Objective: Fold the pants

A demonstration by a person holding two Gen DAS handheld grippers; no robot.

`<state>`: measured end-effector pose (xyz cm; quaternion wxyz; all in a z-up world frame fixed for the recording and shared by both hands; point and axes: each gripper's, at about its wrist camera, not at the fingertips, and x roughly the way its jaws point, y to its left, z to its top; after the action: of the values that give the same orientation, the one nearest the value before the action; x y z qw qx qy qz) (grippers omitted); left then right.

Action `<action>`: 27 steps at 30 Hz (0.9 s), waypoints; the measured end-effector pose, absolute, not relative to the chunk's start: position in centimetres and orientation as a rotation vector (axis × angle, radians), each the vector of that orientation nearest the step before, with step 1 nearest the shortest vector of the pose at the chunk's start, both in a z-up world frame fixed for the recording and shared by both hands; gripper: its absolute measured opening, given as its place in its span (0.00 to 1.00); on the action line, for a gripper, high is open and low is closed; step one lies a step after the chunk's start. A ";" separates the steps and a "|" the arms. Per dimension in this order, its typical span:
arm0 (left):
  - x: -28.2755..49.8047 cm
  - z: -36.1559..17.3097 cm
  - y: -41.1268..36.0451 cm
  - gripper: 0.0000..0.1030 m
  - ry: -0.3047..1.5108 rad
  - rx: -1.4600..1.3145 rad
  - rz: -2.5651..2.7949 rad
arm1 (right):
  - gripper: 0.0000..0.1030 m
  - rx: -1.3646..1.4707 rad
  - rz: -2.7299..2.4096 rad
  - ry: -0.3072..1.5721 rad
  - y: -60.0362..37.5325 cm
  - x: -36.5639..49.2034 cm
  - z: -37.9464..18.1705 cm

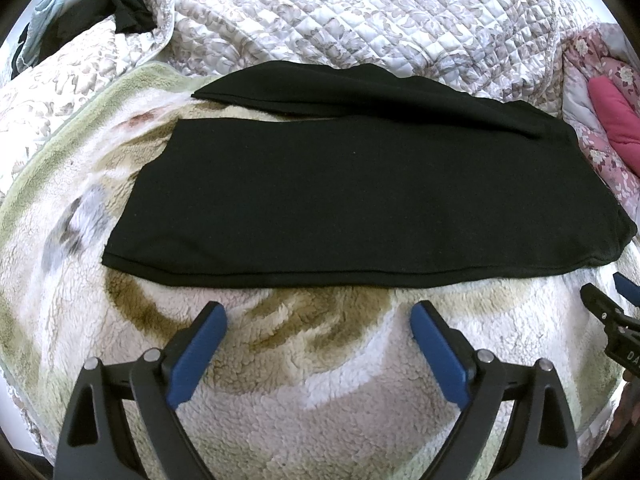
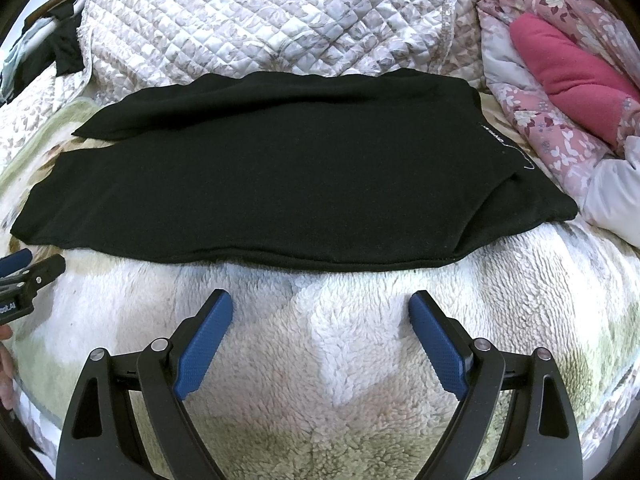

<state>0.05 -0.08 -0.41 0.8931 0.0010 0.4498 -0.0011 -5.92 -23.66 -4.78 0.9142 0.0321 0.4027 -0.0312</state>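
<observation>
Pants (image 1: pixel 352 196) lie ahead of us, long axis crosswise on the bed (image 1: pixel 312 360). Left tongs (image 1: pixel 318 312) and right tongs (image 2: pixel 320 300) gape empty, equally near the hem.

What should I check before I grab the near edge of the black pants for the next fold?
1. Left tool open, holding nothing: ok.
2. Right tool open, holding nothing: ok.
3. Black pants lying flat on the fleece blanket: ok.
4. Near hem free of both tools: ok.
5. Legs aligned at the left end: not ok, the far leg sits offset.
6. Layers beneath smooth: cannot tell.
</observation>
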 end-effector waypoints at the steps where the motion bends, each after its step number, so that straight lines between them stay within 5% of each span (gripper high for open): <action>1: 0.1 -0.5 0.1 0.93 0.932 -0.003 -0.004 | 0.87 0.065 -0.059 0.832 -23.7 -5.8 -4.8; 27: 2.5 0.3 5.8 0.88 0.893 -0.329 -0.053 | 0.87 0.514 -0.130 0.749 -34.9 -2.8 -2.9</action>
<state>2.46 5.77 0.28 0.8885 -0.1585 0.4299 -0.0253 -2.82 -34.85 -2.92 0.8966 0.2481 0.3615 -0.0625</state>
